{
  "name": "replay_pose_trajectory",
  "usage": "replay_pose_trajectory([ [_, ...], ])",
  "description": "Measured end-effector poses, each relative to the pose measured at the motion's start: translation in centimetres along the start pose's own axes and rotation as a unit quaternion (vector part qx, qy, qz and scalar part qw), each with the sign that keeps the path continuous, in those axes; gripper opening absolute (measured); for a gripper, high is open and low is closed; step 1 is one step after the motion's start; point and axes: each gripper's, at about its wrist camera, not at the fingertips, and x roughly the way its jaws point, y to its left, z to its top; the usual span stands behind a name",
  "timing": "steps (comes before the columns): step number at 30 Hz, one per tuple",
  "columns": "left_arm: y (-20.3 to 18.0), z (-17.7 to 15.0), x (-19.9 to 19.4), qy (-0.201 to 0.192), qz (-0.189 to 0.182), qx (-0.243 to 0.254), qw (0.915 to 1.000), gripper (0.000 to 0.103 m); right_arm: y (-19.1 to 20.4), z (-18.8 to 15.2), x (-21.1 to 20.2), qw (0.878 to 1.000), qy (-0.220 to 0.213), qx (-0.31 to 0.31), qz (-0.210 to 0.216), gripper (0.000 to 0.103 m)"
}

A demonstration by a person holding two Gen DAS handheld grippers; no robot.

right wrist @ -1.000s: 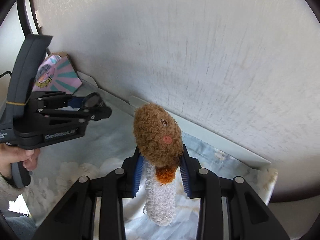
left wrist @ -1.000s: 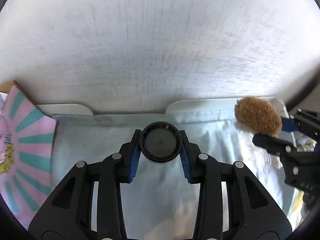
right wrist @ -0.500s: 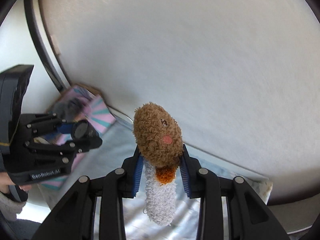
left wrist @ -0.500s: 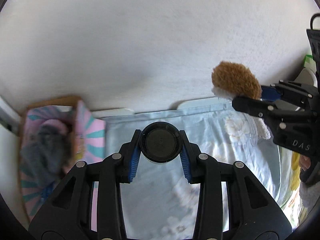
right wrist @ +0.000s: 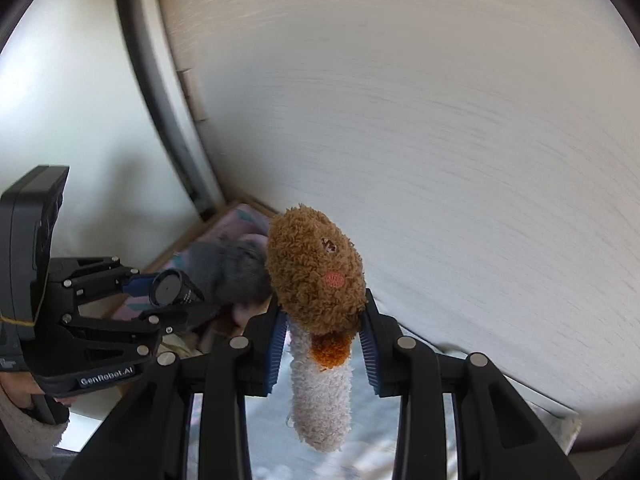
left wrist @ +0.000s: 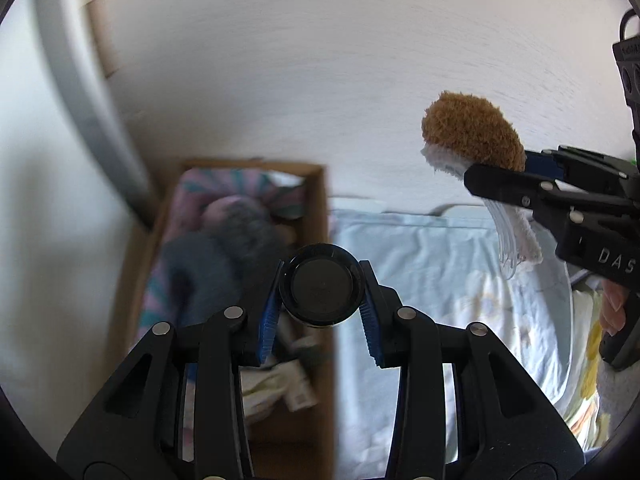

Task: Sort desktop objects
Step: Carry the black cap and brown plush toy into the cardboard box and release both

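Plush toy (right wrist: 316, 276) has brown curly head, white fuzzy body.

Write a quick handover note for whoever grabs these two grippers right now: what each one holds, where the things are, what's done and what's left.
Left gripper: shut on a small black round jar, held above the near edge of the cardboard box.
Right gripper: shut on a brown and white plush toy, held up over the pale blue cloth, right of the box.
Done: the box already holds a grey fuzzy item and some other things, too blurred to name.
Left: neither the jar nor the toy is in the box yet; probably drop both in.
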Motion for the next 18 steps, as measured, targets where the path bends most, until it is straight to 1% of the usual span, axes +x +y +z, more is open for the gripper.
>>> replay_pose_trajectory([
  [3, 2.6, -1.6, -0.2, 0.004, 0.01, -0.025, 0.9996, 0.033, 2.1, 1.3, 1.5, 0.999, 0.003, 0.0, 0.033, 0.031],
  [5, 3.9, -2.5, -0.3, 0.009, 0.009, -0.043, 0.999, 0.033, 3.7, 1.9, 2.8, 0.998, 0.009, 0.005, 0.063, 0.031],
  [7, 5.1, -3.8, -0.3, 0.014, 0.008, -0.057, 0.9982, 0.033, 4.9, 2.2, 3.8, 0.997, 0.014, 0.005, 0.08, 0.031],
  [12, 6.5, -6.7, -0.5, 0.034, 0.006, -0.085, 0.9958, 0.033, 7.6, 2.2, 6.1, 0.993, 0.036, 0.003, 0.115, 0.031],
  [14, 6.9, -7.5, 0.0, 0.037, 0.004, -0.092, 0.9951, 0.033, 8.2, 2.0, 6.8, 0.99, 0.042, 0.008, 0.131, 0.031],
  [15, 7.1, -8.0, 0.1, 0.04, 0.003, -0.094, 0.9947, 0.033, 8.8, 2.2, 7.8, 0.989, 0.045, 0.012, 0.139, 0.031],
  [17, 7.3, -8.5, 0.1, 0.042, 0.003, -0.097, 0.9944, 0.033, 8.8, 1.9, 8.0, 0.987, 0.05, 0.019, 0.149, 0.031],
  [18, 7.3, -8.6, -0.2, 0.042, 0.002, -0.098, 0.9943, 0.033, 9.6, 1.8, 8.4, 0.987, 0.054, 0.02, 0.153, 0.031],
])
